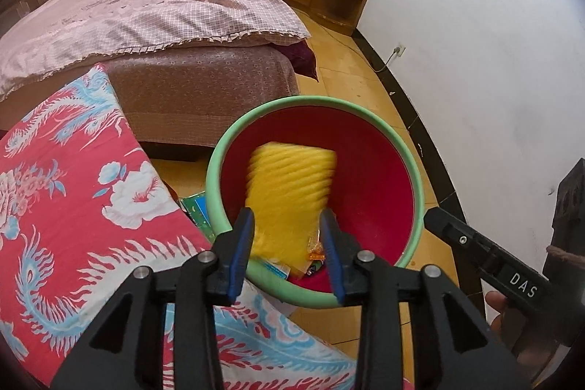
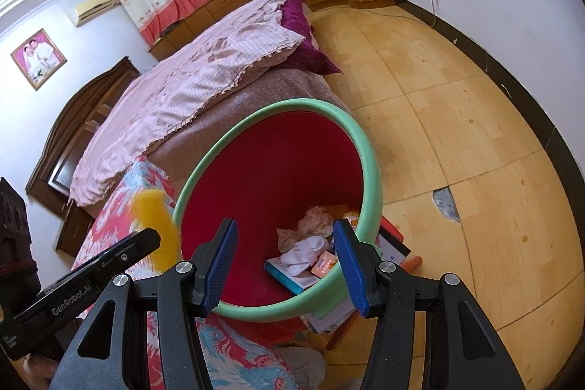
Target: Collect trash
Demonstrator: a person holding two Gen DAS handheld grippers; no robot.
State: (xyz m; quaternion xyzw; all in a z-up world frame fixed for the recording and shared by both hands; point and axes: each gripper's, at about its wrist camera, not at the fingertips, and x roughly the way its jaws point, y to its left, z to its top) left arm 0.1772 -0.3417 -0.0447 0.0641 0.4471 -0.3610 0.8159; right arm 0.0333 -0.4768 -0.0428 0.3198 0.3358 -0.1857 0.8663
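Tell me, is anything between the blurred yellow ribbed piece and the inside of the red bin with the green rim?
Nothing visible. The yellow ribbed piece is over the open mouth of the red bin, ahead of the left gripper.

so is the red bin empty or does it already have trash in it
Not empty. The red bin holds crumpled tissues, a teal box and an orange packet at its bottom.

Left claw (image 1: 289, 243) tilts downward with jaws parted; right claw (image 2: 285, 265) likewise angled down, half open.
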